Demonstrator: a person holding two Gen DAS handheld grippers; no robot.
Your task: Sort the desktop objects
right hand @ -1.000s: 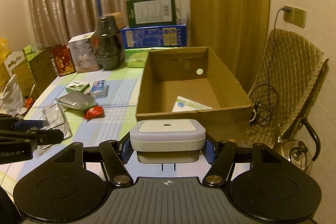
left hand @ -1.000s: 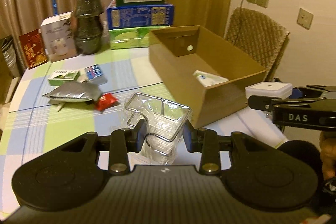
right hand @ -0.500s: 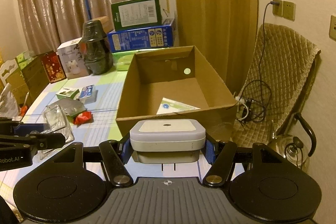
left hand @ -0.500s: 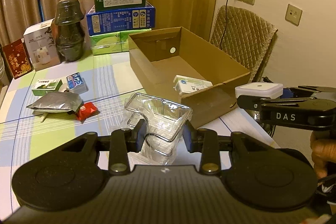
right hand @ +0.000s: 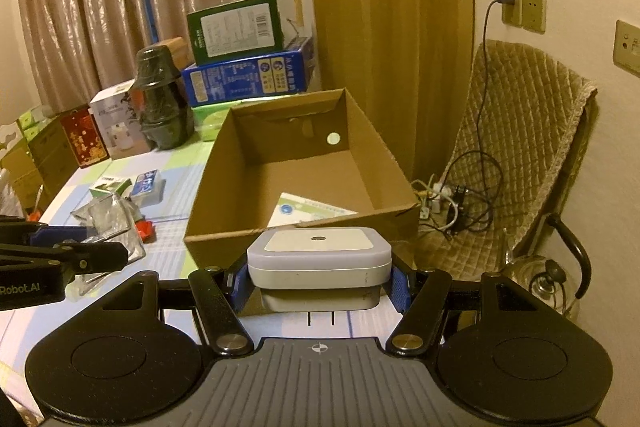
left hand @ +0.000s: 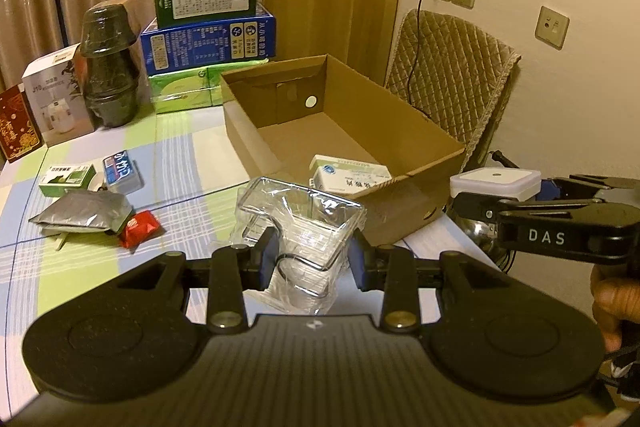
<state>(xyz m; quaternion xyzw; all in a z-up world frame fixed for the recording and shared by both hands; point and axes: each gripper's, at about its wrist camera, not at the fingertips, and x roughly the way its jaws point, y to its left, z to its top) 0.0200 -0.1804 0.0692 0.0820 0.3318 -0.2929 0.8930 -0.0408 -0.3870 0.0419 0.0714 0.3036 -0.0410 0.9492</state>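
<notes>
Over checked table (left hand: 188,163), left fingers (left hand: 266,259) pinch clear tray (left hand: 304,223), right fingers (right hand: 240,285) clamp white plug (right hand: 319,259).

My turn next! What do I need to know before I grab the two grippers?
Left gripper: shut on the clear plastic packaging, held above the table.
Right gripper: shut on the white plug-in device, held just before the cardboard box.
Done: one white carton lies in the box.
Left: both held things likely go in, then the small green box, blue pack, silver pouch and red packet on the table.
</notes>
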